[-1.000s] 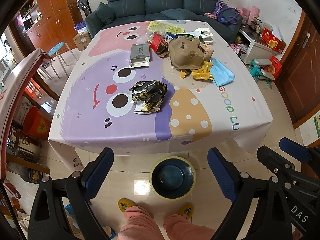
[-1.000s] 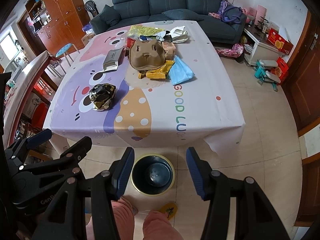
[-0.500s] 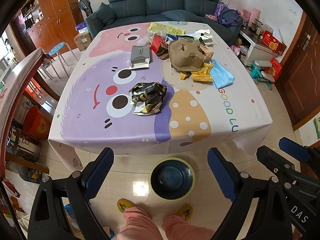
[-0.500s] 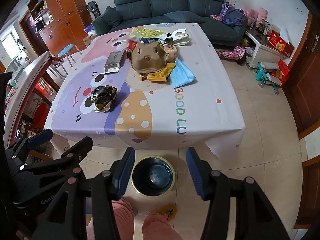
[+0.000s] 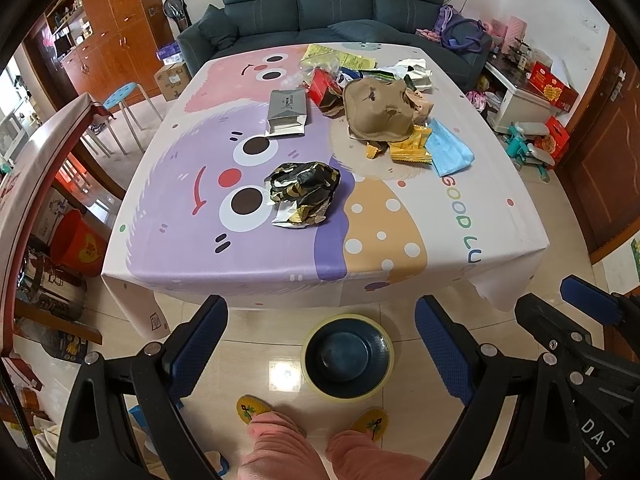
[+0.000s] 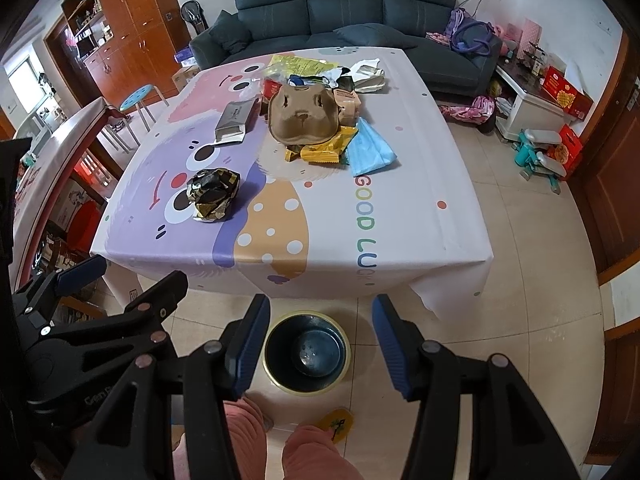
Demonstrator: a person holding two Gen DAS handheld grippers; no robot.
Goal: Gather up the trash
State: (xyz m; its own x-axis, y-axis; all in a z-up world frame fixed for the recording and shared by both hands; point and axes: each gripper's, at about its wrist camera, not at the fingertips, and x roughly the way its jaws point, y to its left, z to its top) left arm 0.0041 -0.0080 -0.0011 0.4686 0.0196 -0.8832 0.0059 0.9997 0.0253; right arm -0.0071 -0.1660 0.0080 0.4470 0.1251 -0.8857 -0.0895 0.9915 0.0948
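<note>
A: While both tongs hang above the floor short of the table, what do the jaws show?

B: Left gripper (image 5: pixel 320 336): blue-padded fingers spread wide, nothing between them. Right gripper (image 6: pixel 320 336): jaws parted too, narrower than the left, empty.

A: Landmark?

B: Round dark-blue waste bin with a yellow rim (image 5: pixel 347 355), on the tiles below both tongs, just short of the table's near edge. Pink trouser legs (image 5: pixel 332 452) and yellow slippers on its near side.

A: Trash, relative to the bin?

B: All up on the cartoon-face tablecloth (image 5: pixel 280 256). Crumpled black-and-gold foil wrapper (image 5: pixel 303 193) lies nearest, beyond the bin and slightly left. Flat silver foil pouch (image 5: pixel 288 113) farther back. Brown moulded-pulp tray (image 5: pixel 378 109) far right of that, touching yellow snack wrappers (image 5: pixel 412 145) and a light-blue face mask (image 5: pixel 450 153). More mixed wrappers behind; details unclear.
</note>
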